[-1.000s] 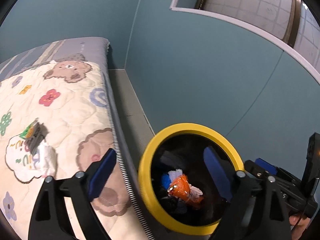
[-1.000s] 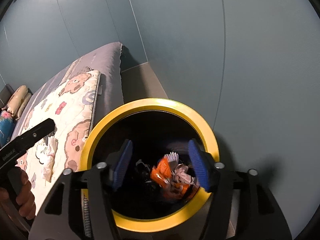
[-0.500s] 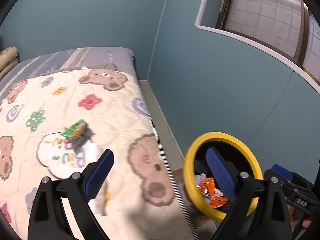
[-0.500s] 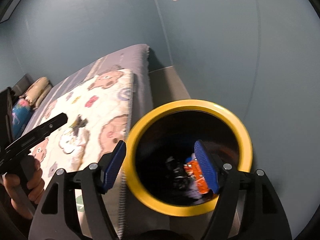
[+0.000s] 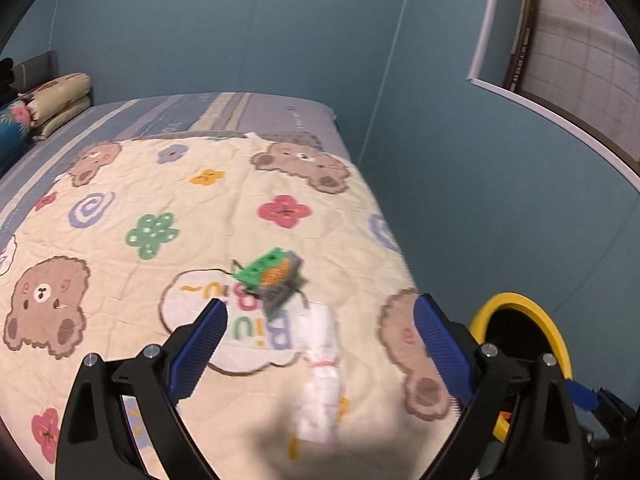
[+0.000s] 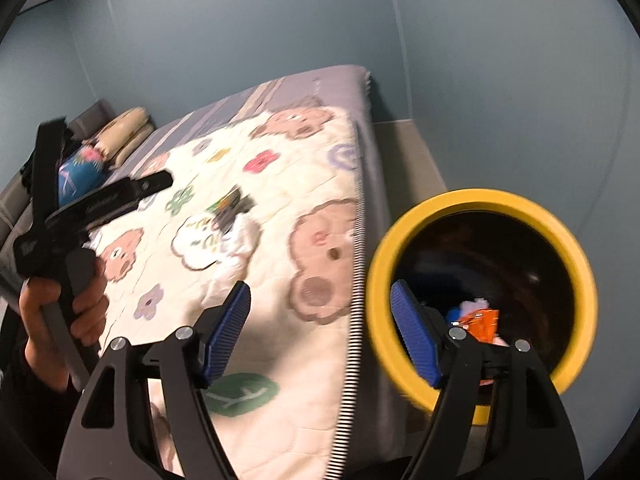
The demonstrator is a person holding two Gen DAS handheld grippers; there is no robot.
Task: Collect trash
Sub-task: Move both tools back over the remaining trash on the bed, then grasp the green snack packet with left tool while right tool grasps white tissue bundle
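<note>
Both claws wide, nothing held: left gripper (image 5: 320, 336) over quilt (image 5: 120, 280), green wrapper (image 5: 268, 270) just ahead; right gripper (image 6: 320, 332) jaws just opened further, yellow bin (image 6: 480, 200) to its right.

Green-orange wrapper (image 5: 272, 276) and white crumpled tissue (image 5: 322, 364) on quilt; yellow-rimmed bin (image 6: 480, 292) holds orange wrapper (image 6: 480, 322).

A bed (image 5: 280, 112) carries a quilt (image 5: 200, 220), wrapper (image 5: 272, 276) and tissue (image 5: 320, 360).
</note>
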